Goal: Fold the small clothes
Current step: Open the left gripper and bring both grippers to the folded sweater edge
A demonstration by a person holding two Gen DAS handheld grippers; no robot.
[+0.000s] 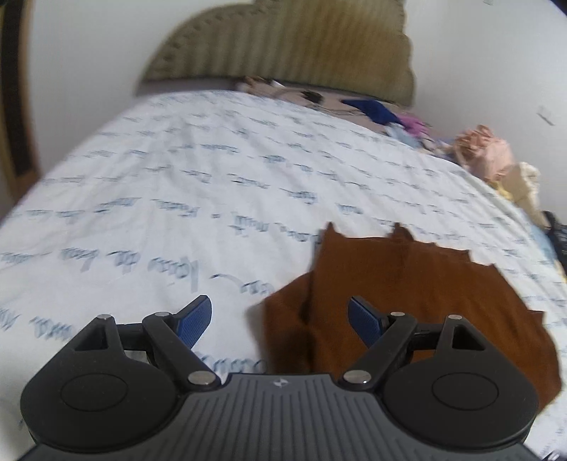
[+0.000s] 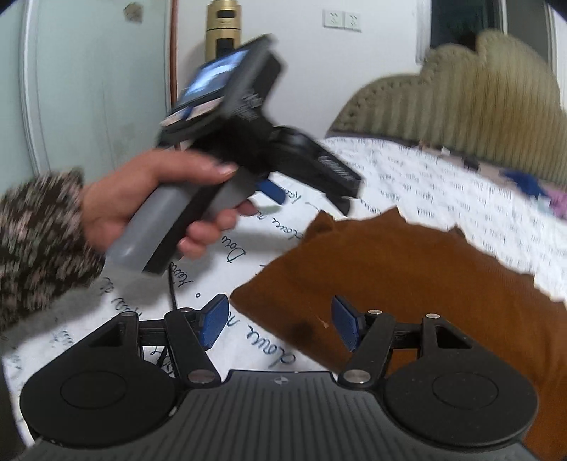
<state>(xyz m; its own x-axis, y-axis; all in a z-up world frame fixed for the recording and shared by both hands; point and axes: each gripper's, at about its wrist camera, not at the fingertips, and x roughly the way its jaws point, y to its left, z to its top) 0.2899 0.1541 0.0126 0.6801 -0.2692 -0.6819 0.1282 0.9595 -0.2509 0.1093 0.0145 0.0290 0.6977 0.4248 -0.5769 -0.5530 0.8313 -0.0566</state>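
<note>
A brown garment (image 1: 407, 294) lies on the white printed bedsheet (image 1: 177, 184), partly folded, with a doubled layer along its left side. My left gripper (image 1: 280, 319) is open and empty, just above the garment's left edge. In the right wrist view the same brown garment (image 2: 425, 283) fills the right half. My right gripper (image 2: 280, 322) is open and empty over its near left corner. The left gripper's body (image 2: 248, 117), held in a hand, shows in the right wrist view above the sheet, left of the garment.
A padded olive headboard (image 1: 301, 46) stands at the far end of the bed. A pile of other clothes, blue (image 1: 372, 110), purple and pink (image 1: 485, 152), lies along the far right edge. A wall with sockets (image 2: 342, 19) and a door are at the left.
</note>
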